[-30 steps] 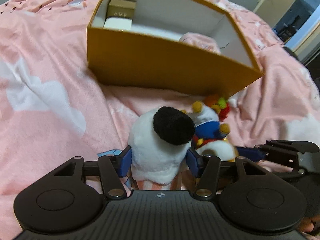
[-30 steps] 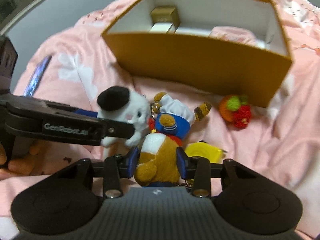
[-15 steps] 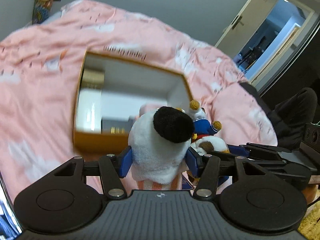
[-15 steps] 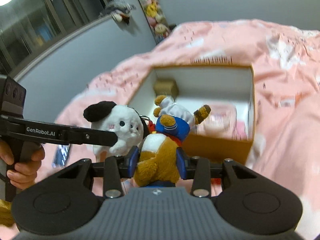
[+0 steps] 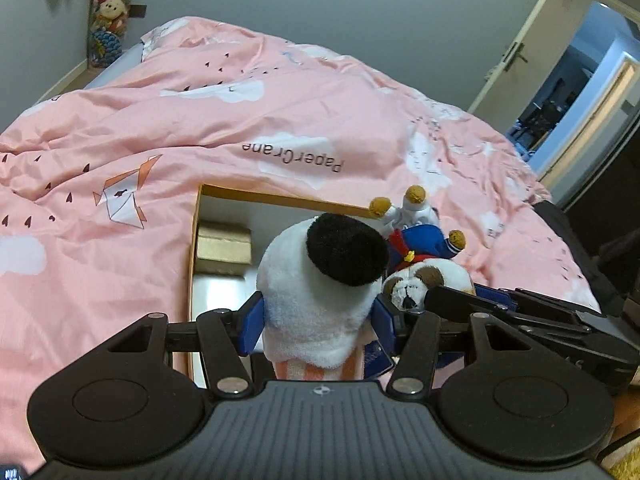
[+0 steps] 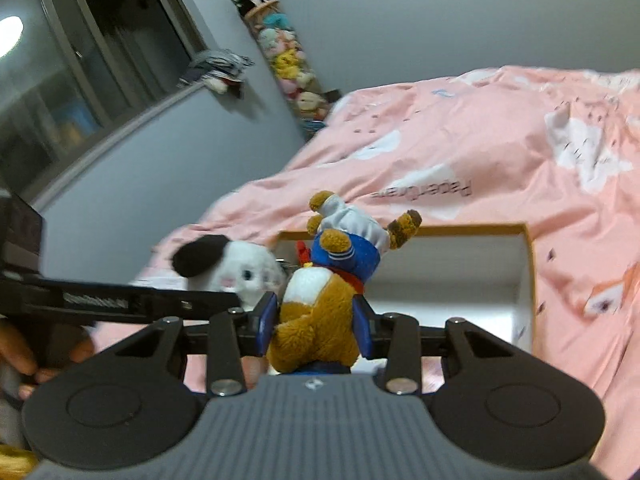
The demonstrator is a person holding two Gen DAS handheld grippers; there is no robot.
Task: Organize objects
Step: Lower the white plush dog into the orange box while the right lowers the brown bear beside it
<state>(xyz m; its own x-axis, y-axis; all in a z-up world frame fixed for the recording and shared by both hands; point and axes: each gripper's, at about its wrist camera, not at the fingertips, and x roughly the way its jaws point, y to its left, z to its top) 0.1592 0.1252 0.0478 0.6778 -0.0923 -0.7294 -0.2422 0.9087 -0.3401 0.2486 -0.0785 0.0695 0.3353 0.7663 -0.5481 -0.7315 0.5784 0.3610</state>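
Two plushies over orange box (image 5: 276, 199) w/ gold carton (image 5: 224, 247) inside — left gripper (image 5: 318, 322) clamps white dog (image 5: 320, 288), right gripper (image 6: 316, 326) clamps brown bear (image 6: 320, 312).

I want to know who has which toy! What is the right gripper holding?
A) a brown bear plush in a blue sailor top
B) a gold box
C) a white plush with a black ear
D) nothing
A: the right gripper's blue jaws squeeze the brown bear plush; the white plush sits in the left gripper.
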